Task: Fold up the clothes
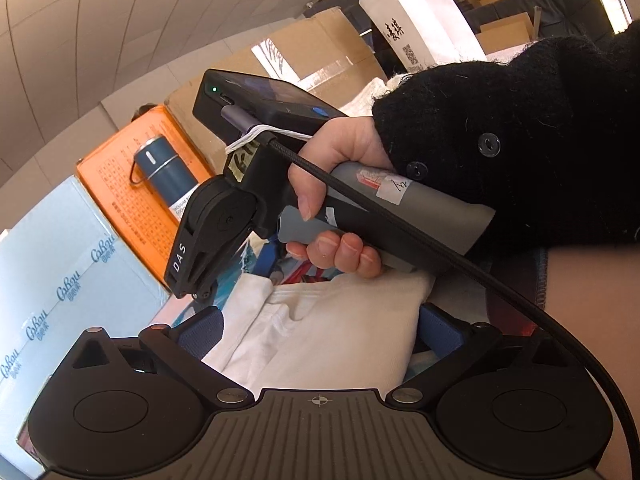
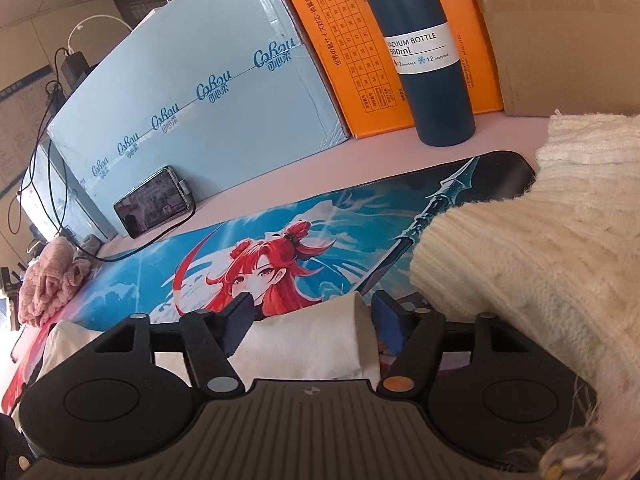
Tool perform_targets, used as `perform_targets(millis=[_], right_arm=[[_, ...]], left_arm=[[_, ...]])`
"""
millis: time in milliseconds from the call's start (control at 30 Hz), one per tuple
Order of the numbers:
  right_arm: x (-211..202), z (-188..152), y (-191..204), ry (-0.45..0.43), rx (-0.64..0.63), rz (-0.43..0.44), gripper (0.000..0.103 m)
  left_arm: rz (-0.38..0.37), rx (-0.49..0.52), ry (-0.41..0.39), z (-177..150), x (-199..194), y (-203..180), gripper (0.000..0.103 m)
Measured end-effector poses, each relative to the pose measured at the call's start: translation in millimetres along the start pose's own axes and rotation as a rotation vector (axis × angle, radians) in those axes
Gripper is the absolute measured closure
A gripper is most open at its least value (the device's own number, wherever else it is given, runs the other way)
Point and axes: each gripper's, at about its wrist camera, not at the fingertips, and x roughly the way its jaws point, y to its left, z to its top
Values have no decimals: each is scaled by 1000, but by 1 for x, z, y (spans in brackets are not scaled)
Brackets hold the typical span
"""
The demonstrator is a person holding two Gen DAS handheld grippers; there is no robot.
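A white folded garment (image 1: 340,344) lies on the printed desk mat (image 2: 160,280). My left gripper (image 1: 320,332) is wide open, and the cloth fills the space between its blue pads (image 1: 200,332). A hand (image 1: 344,152) in a black sleeve holds my right gripper (image 1: 202,294), whose tips are at the garment's far left edge. In the right wrist view my right gripper (image 2: 314,320) is half open astride a raised fold of the white garment (image 2: 304,344), which runs on under its left finger. A cream knit sweater (image 2: 540,240) is bunched at the right.
Along the back stand a blue vacuum bottle (image 2: 428,60), an orange box (image 2: 352,40), a light-blue carton (image 2: 200,92) and a cardboard box (image 2: 560,40). A phone (image 2: 152,204) with a cable leans on the carton. A pink knit item (image 2: 52,276) lies at the mat's left end.
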Motion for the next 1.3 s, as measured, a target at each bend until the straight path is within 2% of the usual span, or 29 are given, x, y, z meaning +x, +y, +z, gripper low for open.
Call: perform_targets(millis=[67,100,167,200,233,267,333,433,533,667,833,933,1067,1300], right_arm=[[2,-1,3,12,-31,7,65],[2,-1,5,20,-48,10,69],[1,-1,11,39,-85,10,79],[-1,-1,15,39,-101,4,80],[-5,0,19,33,-117,-2,81],[-8,1,23,26,-132,-9,81],[-15,4,31,11,-160,-23,82],[-25,12,49,-25,-186,-44,84],[-35,22,77,-68,-226,-49,84],[-43,31,123,-119,-298,-21,85],[-40,43,194,-165,-371,40,88],[-28,44,238,-148,-433,102,88],[-1,35,297,-111,-511,181,88],[73,-4,375,48,-602,235,88]], left_arm=[[-35,-43,16,3,6,8,0],[-56,-65,24,4,10,12,1],[-133,-120,29,3,13,24,21],[-162,-142,33,2,13,28,55],[-176,-166,37,0,13,32,85],[-188,-190,41,-2,12,36,90],[-196,-225,35,-6,7,43,92],[-136,-263,-38,-14,-16,54,92],[-69,-342,-117,-26,-47,72,92],[51,-460,-229,-50,-92,96,92],[220,-521,-306,-76,-142,118,93],[321,-568,-319,-97,-173,128,93],[432,-656,-299,-127,-208,136,93],[447,-847,-181,-187,-238,132,93]])
